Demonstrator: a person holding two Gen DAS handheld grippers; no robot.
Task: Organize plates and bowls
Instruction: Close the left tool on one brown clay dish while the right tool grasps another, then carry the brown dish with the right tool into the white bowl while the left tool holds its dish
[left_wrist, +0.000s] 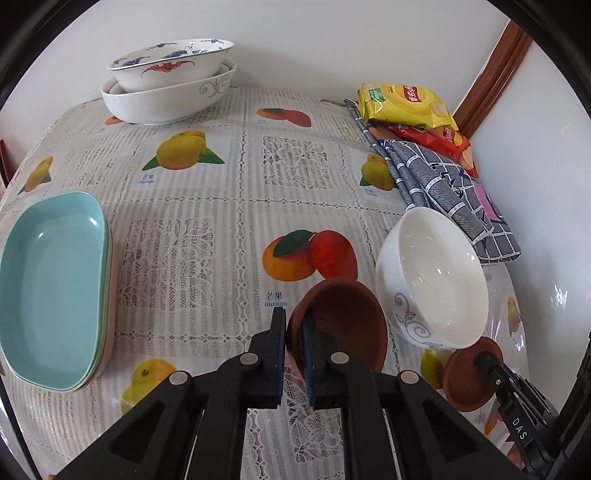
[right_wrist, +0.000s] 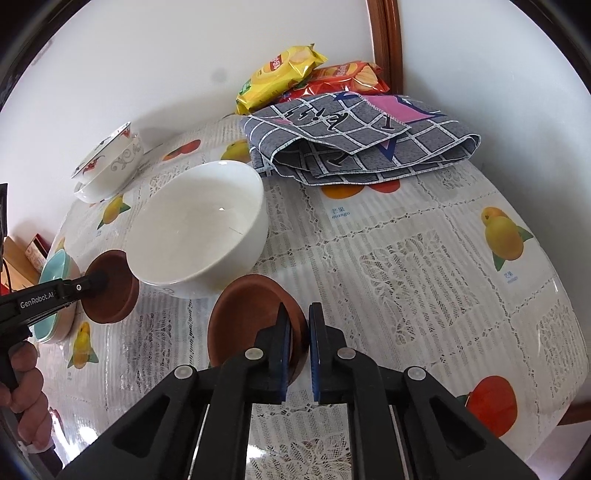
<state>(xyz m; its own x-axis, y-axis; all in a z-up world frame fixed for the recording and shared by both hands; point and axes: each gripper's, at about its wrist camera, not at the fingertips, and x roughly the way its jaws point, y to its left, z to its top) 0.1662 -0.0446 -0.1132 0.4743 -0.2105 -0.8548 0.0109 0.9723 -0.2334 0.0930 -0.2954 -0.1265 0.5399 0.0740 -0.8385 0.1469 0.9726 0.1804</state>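
Left gripper: jaws clamping the rim of one brown saucer, tilting it off the table.
Right gripper: jaws pinching the second brown saucer.
White bowl: sitting loose between the saucers.
Progress: patterned bowls and teal dishes already nested — saucers and white bowl still waiting.

- Worktop, under a lacy cloth printed with mangoes.
- Far edge: white bowls, one nested in another.
- Left: teal dishes, stacked.
- Right: white bowl, tilted.
- Back right corner: folded grey cloth, chip bags behind it.
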